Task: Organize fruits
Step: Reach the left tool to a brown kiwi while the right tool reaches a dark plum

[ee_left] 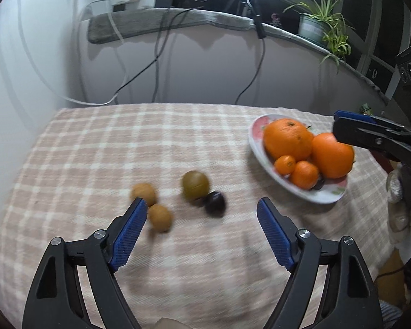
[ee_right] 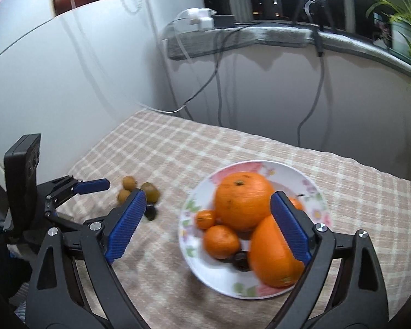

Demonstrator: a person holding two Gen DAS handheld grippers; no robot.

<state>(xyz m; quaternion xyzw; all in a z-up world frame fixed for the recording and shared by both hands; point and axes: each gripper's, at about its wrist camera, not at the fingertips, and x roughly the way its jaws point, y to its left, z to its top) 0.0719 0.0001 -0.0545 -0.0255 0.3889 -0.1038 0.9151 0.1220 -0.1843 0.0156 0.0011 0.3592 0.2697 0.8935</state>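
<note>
Floral plate (ee_right: pixel 319 192) sits on the checked tablecloth (ee_left: pixel 96 148), and it's loaded; two big oranges (ee_right: pixel 243 200), one behind and one in front, two small mandarins (ee_right: pixel 220 241) on the plate's left side, a dark fruit (ee_right: pixel 241 260) tucked at the front between them. Left of the plate, well apart, loose fruit on the cloth; a greenish kiwi (ee_left: pixel 195 185), a dark plum (ee_left: pixel 215 204) touching it, two brown round fruits (ee_left: pixel 159 217) beyond. Left gripper (ee_left: pixel 202 205) hangs over that cluster, fingers spread wide, gripping nothing; right gripper (ee_right: pixel 208 200) above the plate, fingers wide apart too, nothing held.
</note>
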